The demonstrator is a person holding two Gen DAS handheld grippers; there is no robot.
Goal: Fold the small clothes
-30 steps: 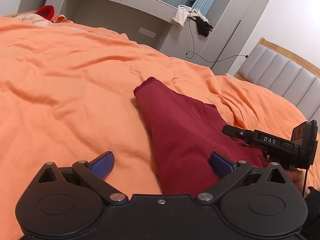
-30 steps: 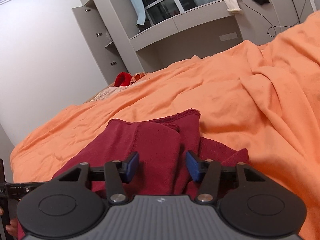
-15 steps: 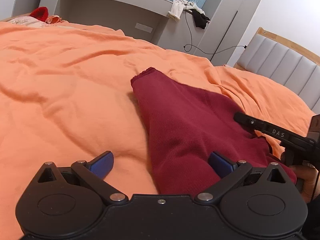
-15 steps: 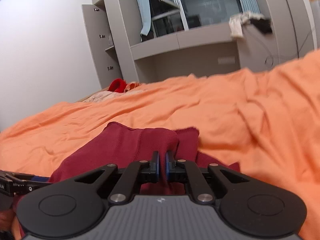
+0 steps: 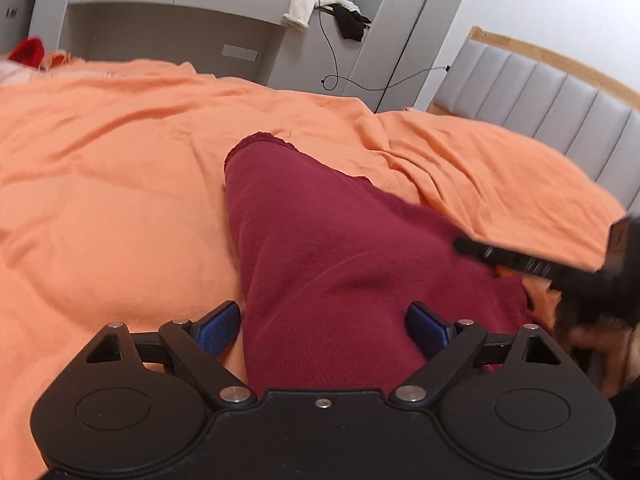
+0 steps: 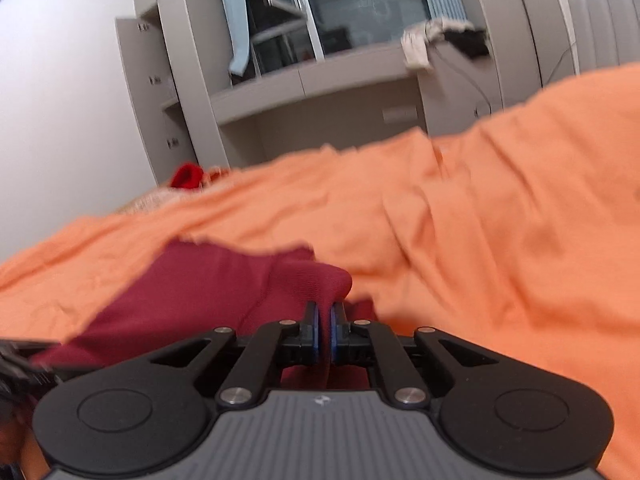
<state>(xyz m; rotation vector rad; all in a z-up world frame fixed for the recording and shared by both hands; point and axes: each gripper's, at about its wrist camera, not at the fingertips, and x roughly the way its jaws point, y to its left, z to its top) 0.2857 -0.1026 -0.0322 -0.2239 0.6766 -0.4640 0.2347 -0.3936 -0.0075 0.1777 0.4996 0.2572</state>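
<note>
Now the right tongs [image 6: 325, 330] pinch a fold of the dark red garment [image 5: 340, 264] on the orange bed [image 5: 112, 200], while the left tongs [image 5: 322, 326], just closing some but not gripping, straddle its near end; next comes carrying the fold across

orange bedspread [image 5: 120, 184]; grey headboard [image 5: 560, 92]; cable [image 5: 340, 76].

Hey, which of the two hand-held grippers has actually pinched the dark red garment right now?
The right hand-held gripper: its blue pads are clamped on a fold of the dark red garment. The left hand-held gripper only straddles it, pads wide apart.
</note>
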